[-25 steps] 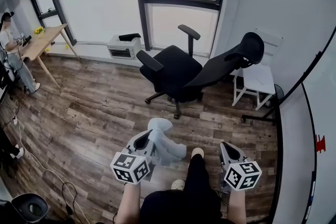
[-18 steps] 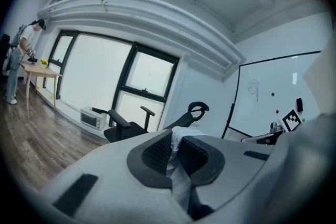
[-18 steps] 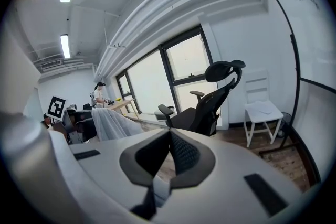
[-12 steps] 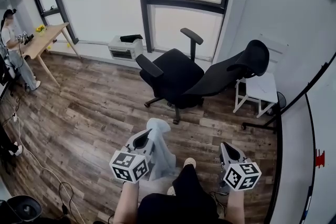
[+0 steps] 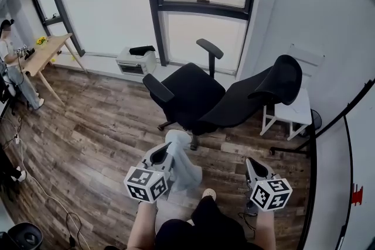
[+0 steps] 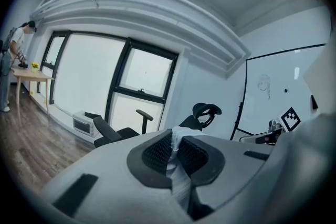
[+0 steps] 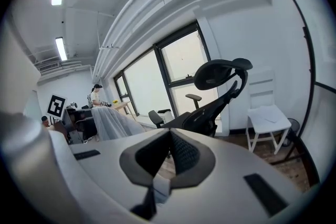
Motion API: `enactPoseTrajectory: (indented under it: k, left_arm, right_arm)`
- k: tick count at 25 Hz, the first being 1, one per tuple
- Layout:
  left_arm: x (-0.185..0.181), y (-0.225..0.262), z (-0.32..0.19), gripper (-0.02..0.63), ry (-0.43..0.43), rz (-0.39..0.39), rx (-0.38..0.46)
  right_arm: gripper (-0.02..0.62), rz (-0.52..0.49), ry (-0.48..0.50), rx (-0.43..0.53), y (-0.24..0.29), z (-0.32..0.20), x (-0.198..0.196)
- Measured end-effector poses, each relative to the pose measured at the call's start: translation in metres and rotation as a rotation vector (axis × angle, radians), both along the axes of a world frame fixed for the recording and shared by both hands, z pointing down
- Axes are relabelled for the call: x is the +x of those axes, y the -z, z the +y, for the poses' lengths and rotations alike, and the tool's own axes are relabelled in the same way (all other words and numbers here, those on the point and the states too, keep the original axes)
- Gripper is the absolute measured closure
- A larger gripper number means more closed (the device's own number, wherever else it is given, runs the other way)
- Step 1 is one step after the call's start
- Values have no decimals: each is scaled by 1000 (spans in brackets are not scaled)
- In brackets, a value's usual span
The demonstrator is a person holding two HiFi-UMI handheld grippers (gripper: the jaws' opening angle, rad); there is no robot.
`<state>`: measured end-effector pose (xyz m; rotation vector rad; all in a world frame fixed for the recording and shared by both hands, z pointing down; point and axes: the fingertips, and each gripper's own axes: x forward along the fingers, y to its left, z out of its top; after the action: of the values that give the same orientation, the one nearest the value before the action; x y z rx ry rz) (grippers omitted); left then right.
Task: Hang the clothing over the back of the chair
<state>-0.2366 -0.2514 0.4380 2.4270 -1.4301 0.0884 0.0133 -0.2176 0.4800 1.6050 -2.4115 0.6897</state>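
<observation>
Clothing (image 5: 183, 162), pale grey, pinched between the pressed-together pads of the left tool (image 5: 164, 154), bunched at the tips and draping down over the wood floor (image 5: 105, 126). Right tool (image 5: 253, 165) at three o'clock of the left one, tips pressed together, nothing clearly gripped. Black office chair (image 5: 190, 88) at twelve o'clock of both tools, well apart from the clothing. Backrest (image 5: 249, 103) reclined toward two o'clock. White side chair (image 5: 296, 111) just beyond it. Wooden tabletop (image 5: 44, 50) far off at ten o'clock.
</observation>
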Motion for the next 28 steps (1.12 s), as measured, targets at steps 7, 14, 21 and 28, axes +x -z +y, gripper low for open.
enactPoseTrajectory:
  k: [7, 14, 21, 28]
  left_arm:
    - [25, 4, -59, 598, 12, -1, 7]
    - [41, 2, -104, 598, 34, -6, 10]
    - [47, 5, -134, 598, 57, 4, 33]
    - [55, 4, -158, 598, 57, 13, 31]
  right_arm:
    - [595, -4, 10, -4, -2, -55, 25]
    - [595, -22, 24, 6, -6, -104, 43]
    - [595, -33, 48, 20, -8, -138, 47]
    - [595, -42, 43, 18, -8, -142, 52]
